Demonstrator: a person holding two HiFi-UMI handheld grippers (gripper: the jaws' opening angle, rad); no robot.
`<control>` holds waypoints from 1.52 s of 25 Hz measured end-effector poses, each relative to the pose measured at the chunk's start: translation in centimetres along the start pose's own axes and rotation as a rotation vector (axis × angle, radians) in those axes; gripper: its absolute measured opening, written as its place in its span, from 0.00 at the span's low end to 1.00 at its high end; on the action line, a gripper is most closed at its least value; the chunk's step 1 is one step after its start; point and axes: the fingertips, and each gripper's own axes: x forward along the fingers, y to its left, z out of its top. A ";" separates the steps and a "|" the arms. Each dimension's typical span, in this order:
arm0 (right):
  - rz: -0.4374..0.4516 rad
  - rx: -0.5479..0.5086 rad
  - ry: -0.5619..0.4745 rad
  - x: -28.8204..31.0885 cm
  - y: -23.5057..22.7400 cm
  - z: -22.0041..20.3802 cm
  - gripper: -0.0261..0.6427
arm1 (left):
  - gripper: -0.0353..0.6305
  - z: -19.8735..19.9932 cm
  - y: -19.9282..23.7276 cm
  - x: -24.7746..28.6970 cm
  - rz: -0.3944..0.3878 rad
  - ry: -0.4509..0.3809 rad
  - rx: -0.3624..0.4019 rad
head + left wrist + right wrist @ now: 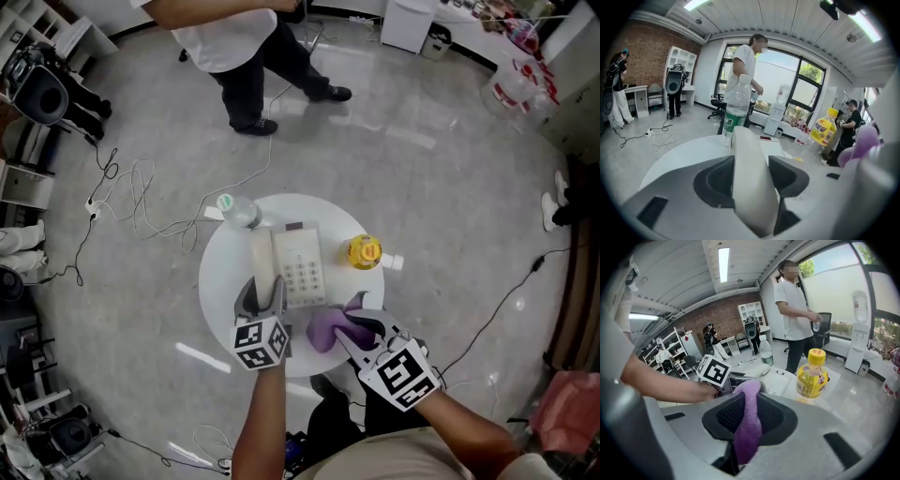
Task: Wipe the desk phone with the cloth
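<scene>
Both grippers are loaded: the left gripper (751, 169) clamps the smooth white plastic handset (264, 261) across its middle, likely the surest hold on so slick a bar. The right gripper (746, 417) pinches a soft purple cloth (750, 397) by a bunched fold, with the loose end hanging free. The white push-button desk phone (305, 267) sits centrally on a round white table (220, 281), the cloth just beside its near right corner. Rigid and probably light, the phone may skid under wiping pressure, while the limp cloth should mould to the keys. 2 bottles flank it: a yellow drink bottle (364, 251) to the right and a clear water bottle (240, 214) behind. A person in a white shirt (225, 37) stands beyond.
</scene>
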 end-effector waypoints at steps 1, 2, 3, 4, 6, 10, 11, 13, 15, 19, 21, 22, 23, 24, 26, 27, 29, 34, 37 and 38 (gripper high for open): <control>-0.004 0.003 0.006 0.5 -0.2 -0.7 0.14 | 0.38 -0.2 0.1 0.2 0.003 -0.001 0.002; -0.007 0.007 0.013 1.0 -0.5 -1.3 0.14 | 0.38 -0.4 0.1 0.3 0.007 -0.004 0.007; -0.008 0.011 0.022 1.4 -0.7 -2.0 0.14 | 0.38 -0.6 0.2 0.4 0.011 -0.007 0.013; -0.009 0.015 0.035 1.9 -0.8 -2.6 0.14 | 0.38 -0.9 0.3 0.6 0.014 -0.008 0.021; -0.005 0.028 0.061 2.9 -1.0 -3.9 0.14 | 0.38 -1.4 0.5 0.9 0.019 -0.004 0.035; 0.007 0.048 0.114 4.8 -1.1 -6.3 0.14 | 0.38 -2.4 0.8 1.3 0.018 0.017 0.056; 0.009 0.053 0.126 5.3 -1.2 -6.7 0.14 | 0.38 -2.5 0.9 1.4 0.017 0.023 0.060; 0.011 0.062 0.146 6.0 -1.2 -7.4 0.14 | 0.39 -2.7 0.9 1.4 0.015 0.034 0.068; 0.013 0.066 0.163 6.6 -1.4 -8.2 0.15 | 0.39 -2.8 0.6 1.5 0.009 0.043 0.073; 0.023 0.073 0.205 7.9 -1.5 -9.5 0.17 | 0.39 -2.6 0.1 1.4 -0.026 0.061 0.085; 0.029 0.071 0.239 8.7 -1.0 -10.3 0.19 | 0.40 -2.4 0.4 0.9 -0.044 0.072 0.099; 0.032 0.066 0.256 9.1 -0.9 -10.8 0.20 | 0.40 -2.3 0.6 0.6 -0.052 0.079 0.103; 0.037 0.062 0.270 9.4 -0.7 -11.1 0.22 | 0.40 -2.4 0.8 0.3 -0.058 0.087 0.103; 0.042 0.059 0.280 9.6 -0.6 -11.2 0.23 | 0.42 -2.4 1.0 -0.1 -0.063 0.095 0.103; 0.050 0.054 0.292 9.7 -0.4 -11.0 0.29 | 0.43 -2.3 1.3 -0.9 -0.068 0.100 0.102; 0.051 0.051 0.292 9.6 -0.4 -10.6 0.32 | 0.43 -2.1 1.5 -1.4 -0.070 0.099 0.104; 0.046 0.045 0.275 9.3 -0.1 -9.6 0.35 | 0.43 -1.5 1.8 -2.8 -0.074 0.087 0.109; 0.017 0.049 0.177 7.4 0.3 -6.0 0.35 | 0.43 0.9 2.4 -7.2 -0.079 0.016 0.116; -0.006 0.038 0.104 5.4 0.8 -3.0 0.33 | 0.43 3.4 2.0 -10.5 -0.098 -0.049 0.118; -0.015 0.031 0.079 4.6 1.1 -2.0 0.32 | 0.43 4.3 1.8 -11.7 -0.106 -0.071 0.124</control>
